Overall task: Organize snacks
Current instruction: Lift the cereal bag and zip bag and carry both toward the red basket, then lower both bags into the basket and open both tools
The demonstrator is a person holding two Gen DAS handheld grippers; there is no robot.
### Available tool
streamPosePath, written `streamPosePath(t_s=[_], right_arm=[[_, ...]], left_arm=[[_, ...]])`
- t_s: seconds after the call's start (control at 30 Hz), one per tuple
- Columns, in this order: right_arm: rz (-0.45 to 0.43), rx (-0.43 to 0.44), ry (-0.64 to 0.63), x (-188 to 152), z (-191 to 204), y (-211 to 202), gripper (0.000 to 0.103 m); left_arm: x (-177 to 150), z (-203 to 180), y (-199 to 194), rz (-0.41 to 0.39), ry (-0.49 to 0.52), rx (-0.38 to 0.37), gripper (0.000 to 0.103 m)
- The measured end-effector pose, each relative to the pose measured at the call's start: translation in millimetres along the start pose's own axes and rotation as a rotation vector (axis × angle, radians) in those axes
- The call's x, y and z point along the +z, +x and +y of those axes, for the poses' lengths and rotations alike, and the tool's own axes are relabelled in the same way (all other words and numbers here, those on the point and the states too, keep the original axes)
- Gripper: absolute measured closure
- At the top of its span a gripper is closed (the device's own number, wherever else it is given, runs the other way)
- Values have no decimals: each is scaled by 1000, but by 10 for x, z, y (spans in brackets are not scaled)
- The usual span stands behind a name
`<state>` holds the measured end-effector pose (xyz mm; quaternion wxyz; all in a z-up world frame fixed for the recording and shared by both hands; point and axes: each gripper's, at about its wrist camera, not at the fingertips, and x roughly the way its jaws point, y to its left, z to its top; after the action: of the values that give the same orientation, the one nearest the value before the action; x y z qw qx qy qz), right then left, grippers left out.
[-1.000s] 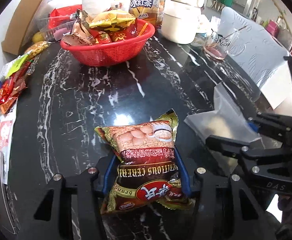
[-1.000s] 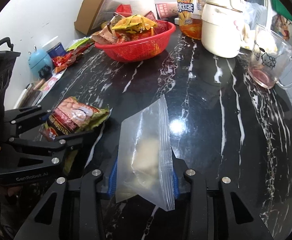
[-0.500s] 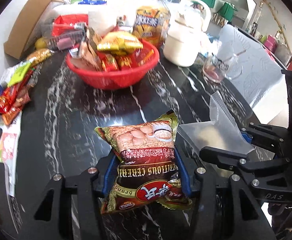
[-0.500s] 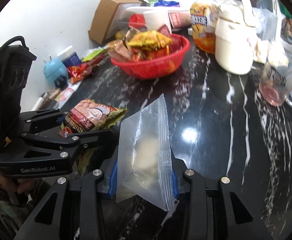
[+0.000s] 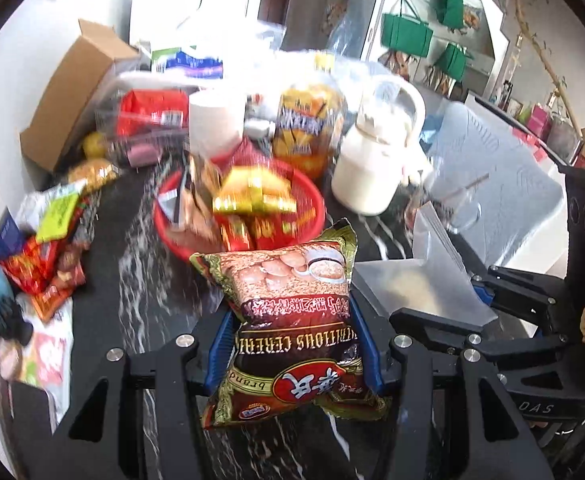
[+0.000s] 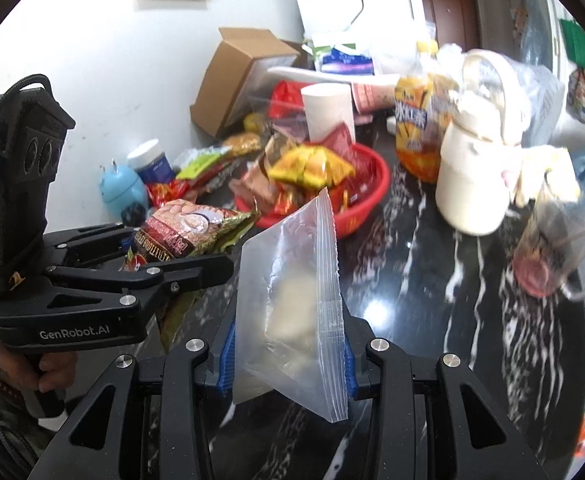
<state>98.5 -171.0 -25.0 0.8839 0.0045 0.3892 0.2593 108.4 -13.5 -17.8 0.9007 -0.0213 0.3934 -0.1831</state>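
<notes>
Left wrist view: black marble table (image 5: pixel 140 280), cluttered at the far end w/ a cardboard box (image 5: pixel 72 92), a white jug (image 5: pixel 372 168) and a red basket (image 5: pixel 312 216) already heaped w/ snacks. More packets (image 5: pixel 48 256) lie loose at the far left edge, so sorting looks maybe half done. Left gripper (image 5: pixel 292 344) is clamped on a cereal packet (image 5: pixel 292 312), pads pressing both sides, jaws only partly apart. Packet is off the table, near centre; long axis runs near-to-far, top end toward the basket, print upside down.

Right wrist view: same table (image 6: pixel 472 288), white wall behind. Right gripper (image 6: pixel 288 356) pinches a clear zip bag (image 6: pixel 292 300) w/ something pale inside, jaws narrow. Bag stands on edge, zip strip along its right side, long axis running up and away toward the basket (image 6: pixel 368 200). Cereal packet (image 6: pixel 184 228) is just left of it, apart. Judging by this, both still need putting away.
</notes>
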Motion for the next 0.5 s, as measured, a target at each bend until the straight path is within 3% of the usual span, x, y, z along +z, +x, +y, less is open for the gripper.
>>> streamPosePath(t_s=[0.27, 0.5], right_arm=[[-78, -25, -21, 384, -94, -56, 63], [-92, -73, -31, 719, -198, 109, 63]], left_arm=[[360, 49, -22, -75, -4, 20, 51], [656, 165, 73, -124, -18, 74, 51]])
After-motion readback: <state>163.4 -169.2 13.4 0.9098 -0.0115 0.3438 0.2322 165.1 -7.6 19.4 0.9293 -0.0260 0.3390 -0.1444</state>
